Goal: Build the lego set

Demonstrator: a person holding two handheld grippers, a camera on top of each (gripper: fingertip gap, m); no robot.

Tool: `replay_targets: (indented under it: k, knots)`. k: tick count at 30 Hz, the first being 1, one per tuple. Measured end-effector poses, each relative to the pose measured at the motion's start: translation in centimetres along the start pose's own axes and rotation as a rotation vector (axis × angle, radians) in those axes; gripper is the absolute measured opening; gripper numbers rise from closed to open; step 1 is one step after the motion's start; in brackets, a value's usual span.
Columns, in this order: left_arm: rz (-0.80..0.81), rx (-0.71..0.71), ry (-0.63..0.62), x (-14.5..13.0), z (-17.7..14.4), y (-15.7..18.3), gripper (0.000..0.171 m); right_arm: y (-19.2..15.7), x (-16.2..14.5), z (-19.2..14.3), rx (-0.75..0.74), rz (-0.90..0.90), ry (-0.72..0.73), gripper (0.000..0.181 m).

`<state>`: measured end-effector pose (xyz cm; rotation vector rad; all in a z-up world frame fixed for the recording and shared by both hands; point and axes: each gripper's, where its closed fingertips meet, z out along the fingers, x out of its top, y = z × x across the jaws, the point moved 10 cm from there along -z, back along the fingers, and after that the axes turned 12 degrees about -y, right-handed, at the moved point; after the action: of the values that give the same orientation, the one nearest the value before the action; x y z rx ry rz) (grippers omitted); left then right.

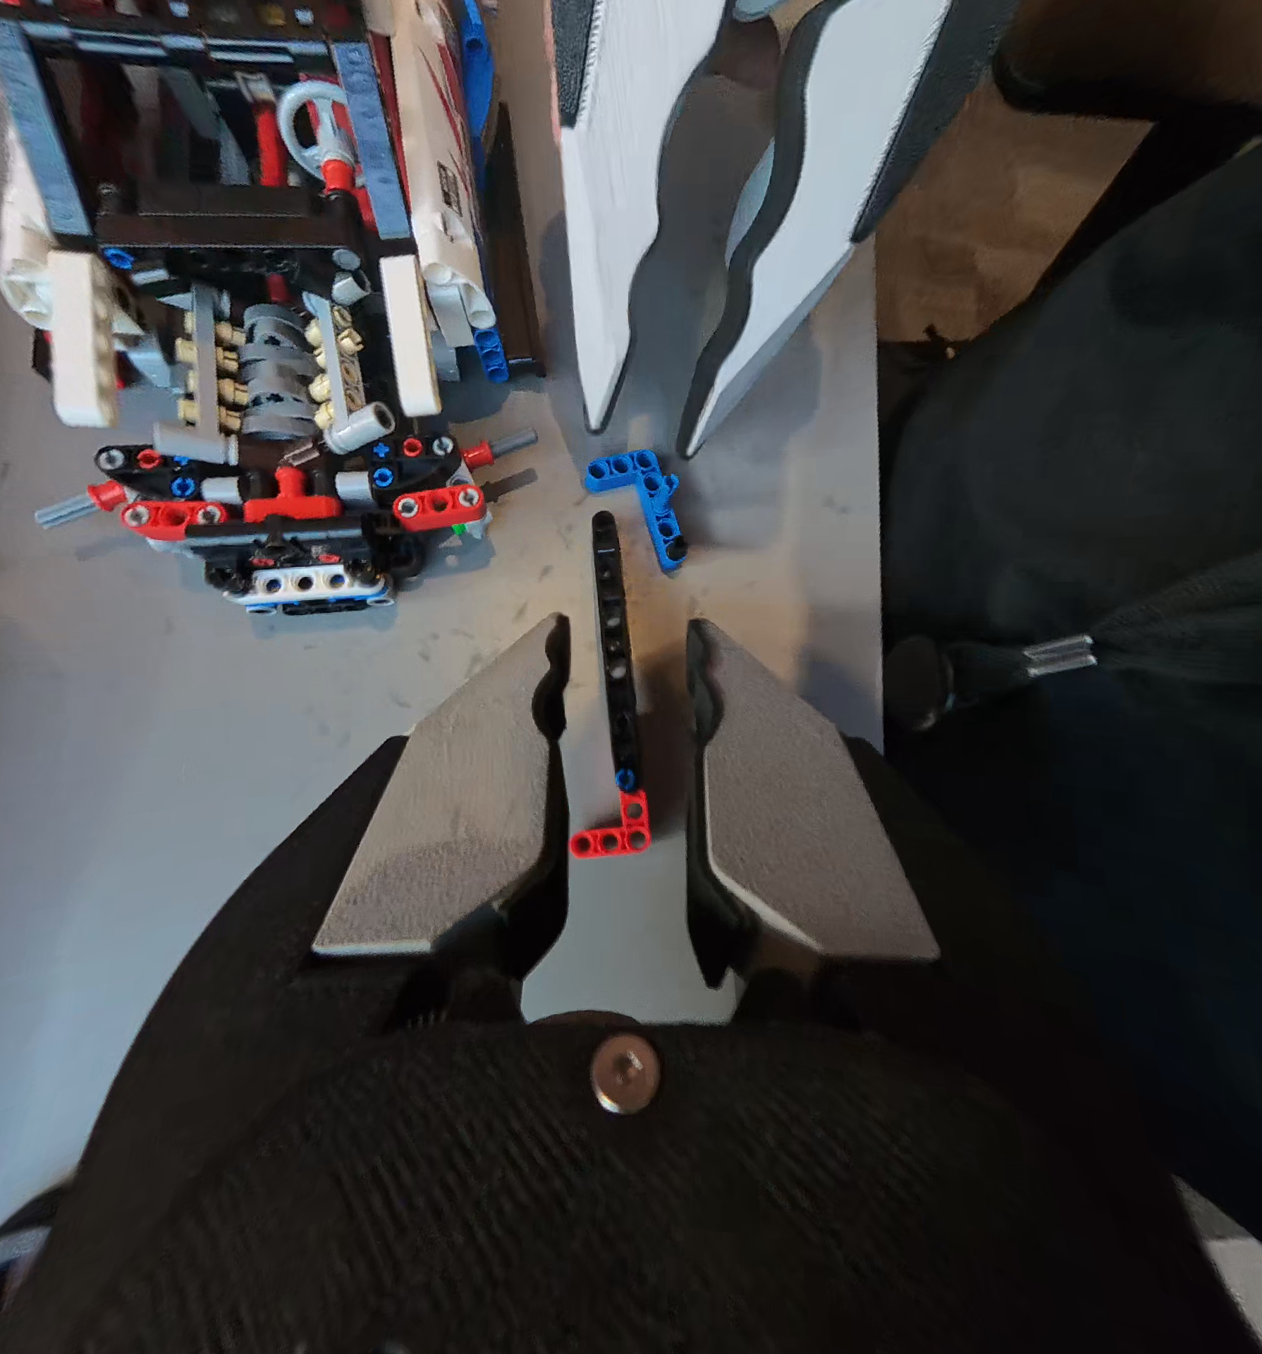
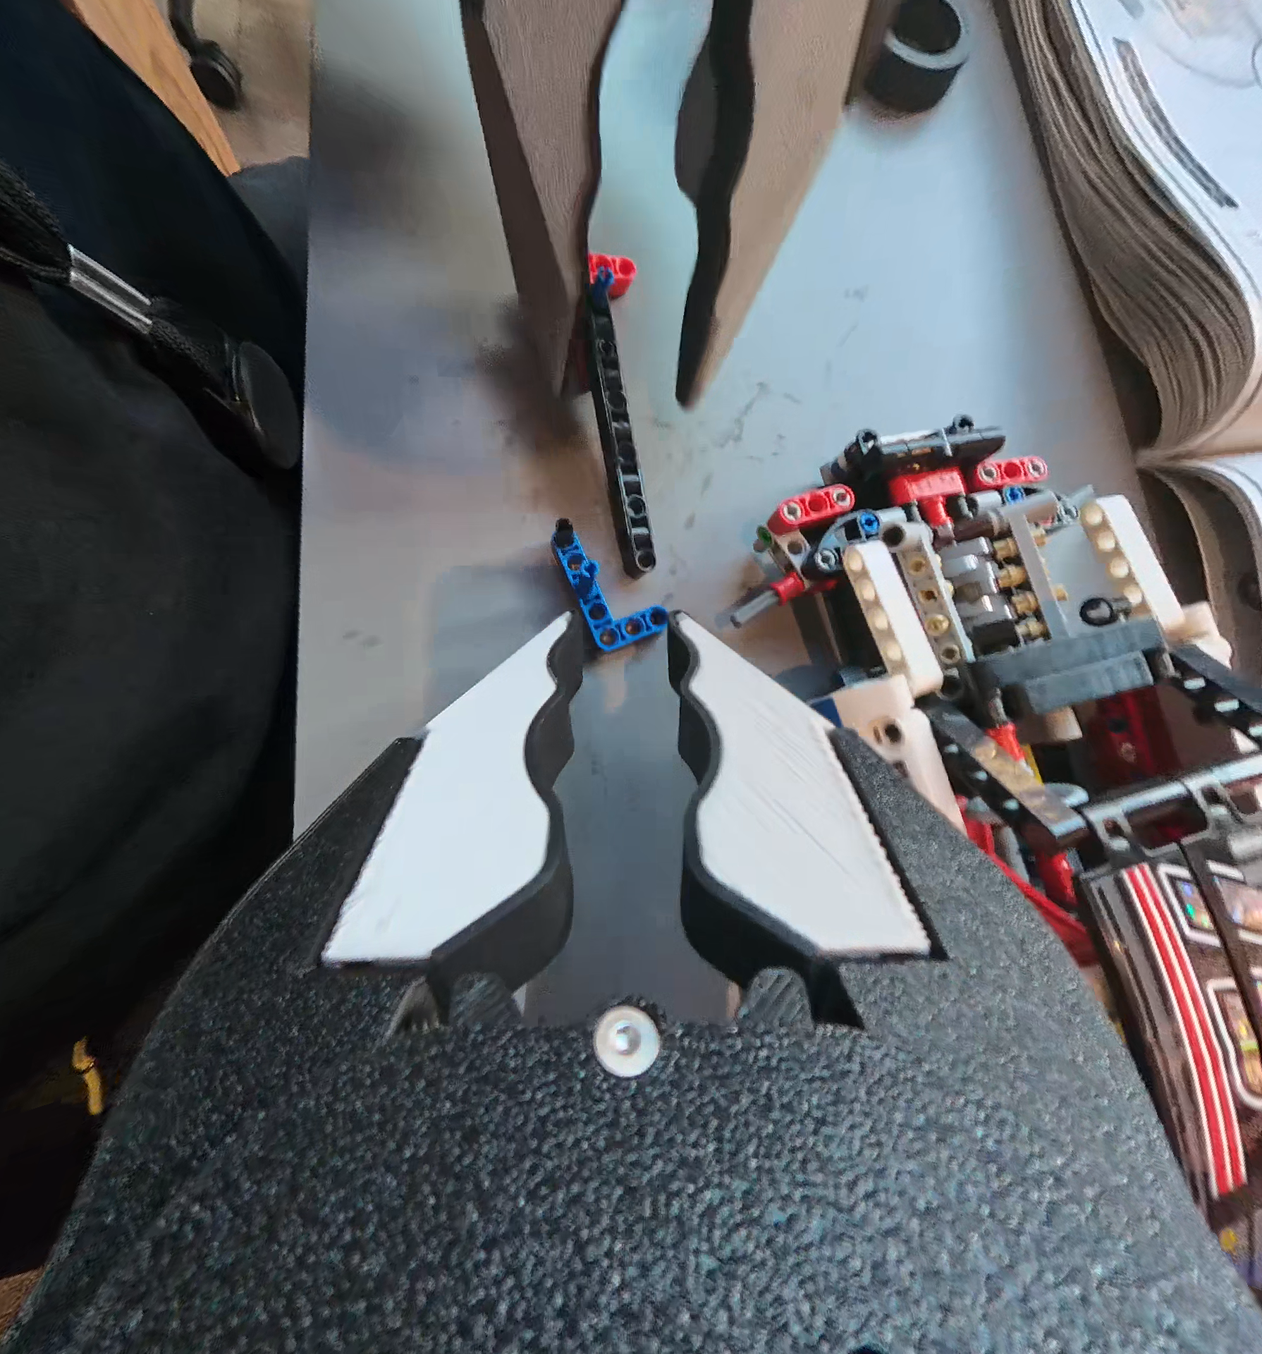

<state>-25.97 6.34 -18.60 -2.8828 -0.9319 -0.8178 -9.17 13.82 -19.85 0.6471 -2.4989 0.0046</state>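
Lego set: part-built car (image 1: 247, 352) is sitting on the grey table (image 1: 174, 769), just beside the loose parts. Left gripper (image 1: 628, 630) is hanging with jaws apart, straddling a long black beam (image 1: 617, 652) with a red L-piece (image 1: 617, 831) pinned at its near end; neither finger looks to be touching it. Right gripper (image 2: 622, 623) is also gaping and empty, tips hovering just short of a blue L-beam (image 2: 599, 608). Thick manual (image 2: 1163, 256) is lying open past the car. Looks like sub-assembly pickup: next, left needs to be closing squarely on the black beam, right on the blue piece, then aligning pin to hole
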Motion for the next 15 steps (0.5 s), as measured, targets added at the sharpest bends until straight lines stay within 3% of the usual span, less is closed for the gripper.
replay_targets:
  k: [6, 11, 15]
  knots:
    - [0.02, 0.007, -0.153, 0.6, 2.0, -0.4, 0.031, -0.4, 0.3, 0.9, -0.001, -0.061, 0.019, 0.022]
    - [0.039, -0.003, -0.161, 0.5, 2.3, -0.1, 0.007, -0.4, 0.2, 1.4, 0.01, -0.078, 0.022, 0.01]
    - [0.033, -0.013, -0.133, 0.1, 2.2, -0.1, 0.005, -0.7, 0.1, 1.6, 0.017, -0.044, 0.028, 0.008]
